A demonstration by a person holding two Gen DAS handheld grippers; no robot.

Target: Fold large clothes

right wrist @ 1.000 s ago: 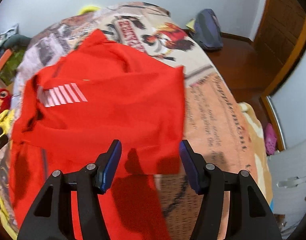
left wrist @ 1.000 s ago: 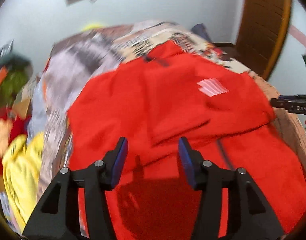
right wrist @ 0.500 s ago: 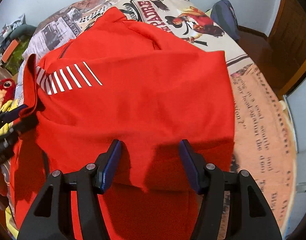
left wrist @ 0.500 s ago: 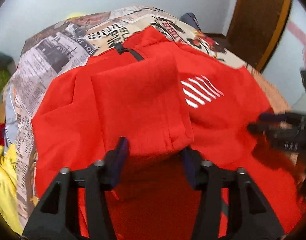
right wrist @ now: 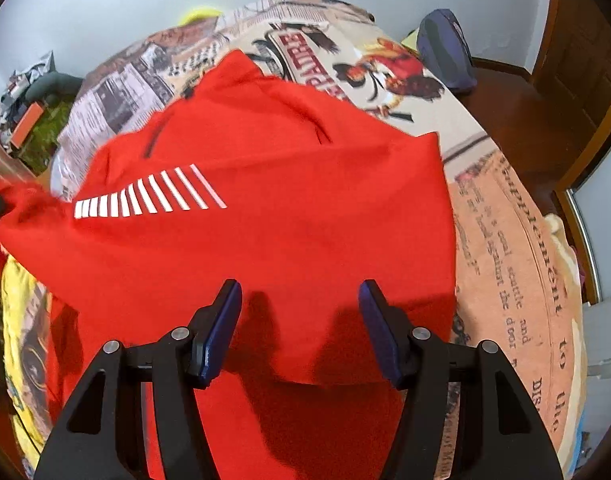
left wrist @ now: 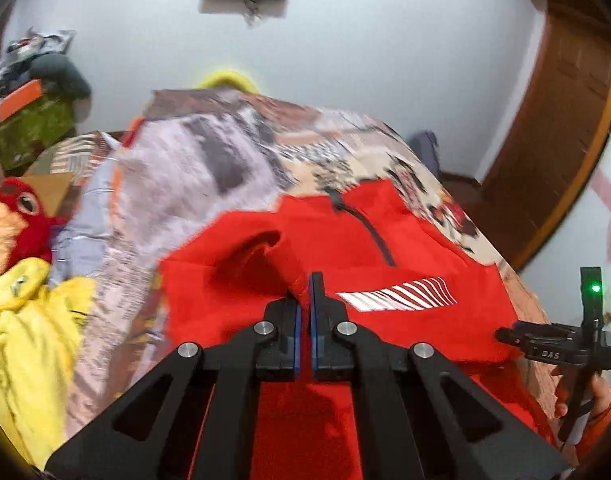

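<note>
lying collar-far on the bed, red jacket runs lengthwise.

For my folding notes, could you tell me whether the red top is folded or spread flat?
Partly folded: the red top has one side doubled over itself, its edge lying above the lower layer.

- Garment: bright red, white slanted stripes on it, dark zip.
- Bed cover: newspaper print in beige, grey and peach.
- Cloth at bed's left edge: yellow.
- Tongs' pads: blue.
</note>
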